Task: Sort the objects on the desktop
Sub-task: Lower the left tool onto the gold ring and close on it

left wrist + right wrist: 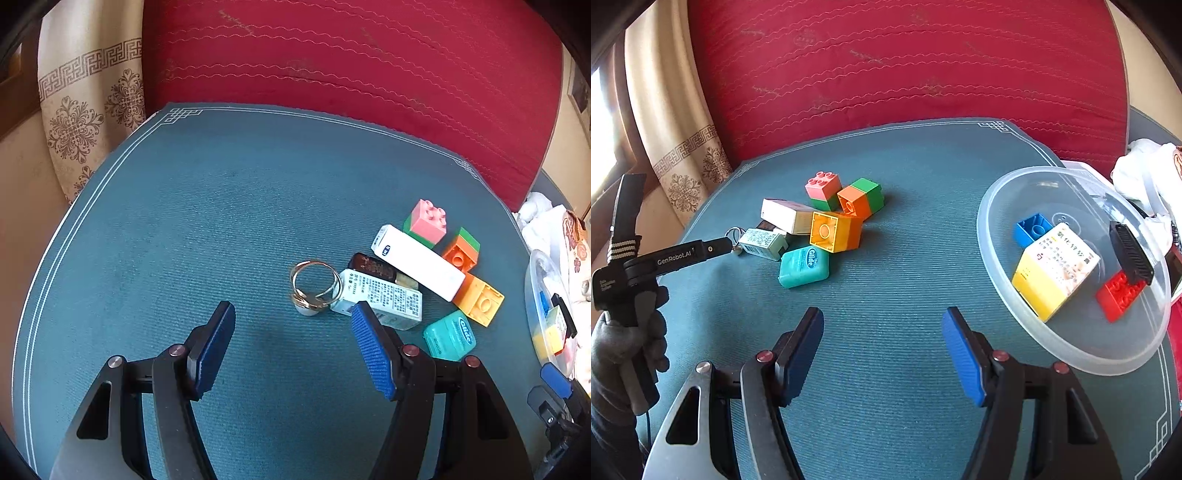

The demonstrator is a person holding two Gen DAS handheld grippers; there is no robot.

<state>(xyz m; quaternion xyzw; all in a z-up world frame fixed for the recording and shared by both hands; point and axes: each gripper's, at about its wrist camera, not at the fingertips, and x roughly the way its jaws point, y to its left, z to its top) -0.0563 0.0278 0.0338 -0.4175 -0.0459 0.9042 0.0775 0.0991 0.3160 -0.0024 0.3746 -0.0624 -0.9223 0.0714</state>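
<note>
A pile lies on the teal mat (184,221): a gold key ring (314,284), a small printed box (380,299), a long white box (417,260), a pink-on-green brick (428,221), an orange-and-green brick (461,251), a yellow-orange brick (478,299) and a teal floss case (448,334). My left gripper (293,310) stands open just short of the key ring, nothing between its pads. My right gripper (882,317) hangs open over bare mat, between the pile (834,232) and the clear bowl (1071,354). The bowl holds a blue brick (1032,229), a yellow box (1052,273), a red brick (1119,295) and a black clip (1132,254).
A red quilted cushion (905,74) rises behind the mat. A patterned cream curtain (85,110) hangs at the far left. White cloth (1145,166) lies past the bowl. A gloved hand (624,350) holds the left gripper's handle at the mat's left side.
</note>
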